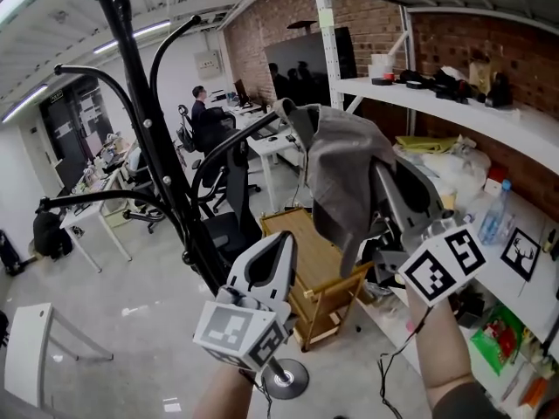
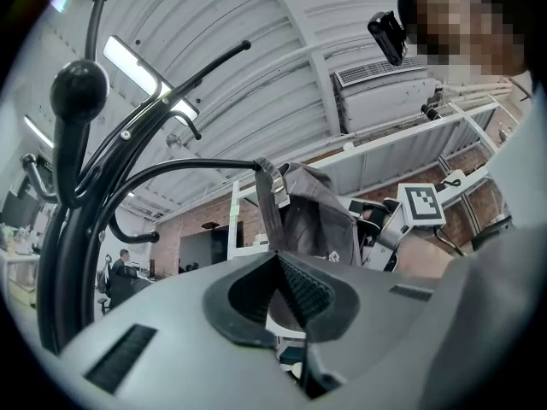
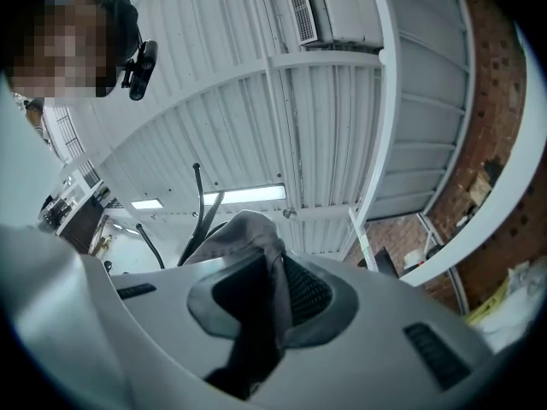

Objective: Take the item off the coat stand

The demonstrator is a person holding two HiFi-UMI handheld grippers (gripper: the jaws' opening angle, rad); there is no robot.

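Observation:
A black coat stand (image 1: 144, 120) with curved arms rises at the left. A grey cloth item (image 1: 345, 173) hangs by its strap (image 1: 286, 108) at the tip of one arm. My right gripper (image 1: 384, 182) reaches up from the lower right and is shut on the grey cloth's right side. In the right gripper view the fabric (image 3: 248, 237) runs down between the jaws of the right gripper (image 3: 278, 267). My left gripper (image 1: 281, 243) is lower, in front of the stand, shut with nothing in it. The left gripper (image 2: 278, 259) looks up at the grey item (image 2: 312, 216) and its strap (image 2: 272, 190).
A wooden trolley (image 1: 319, 273) stands under the hanging item. White shelves (image 1: 437, 103) with clutter and a water bottle (image 1: 492, 212) line the brick wall on the right. The stand's round base (image 1: 288, 379) is near my left hand. A person (image 1: 203, 112) sits at desks far back.

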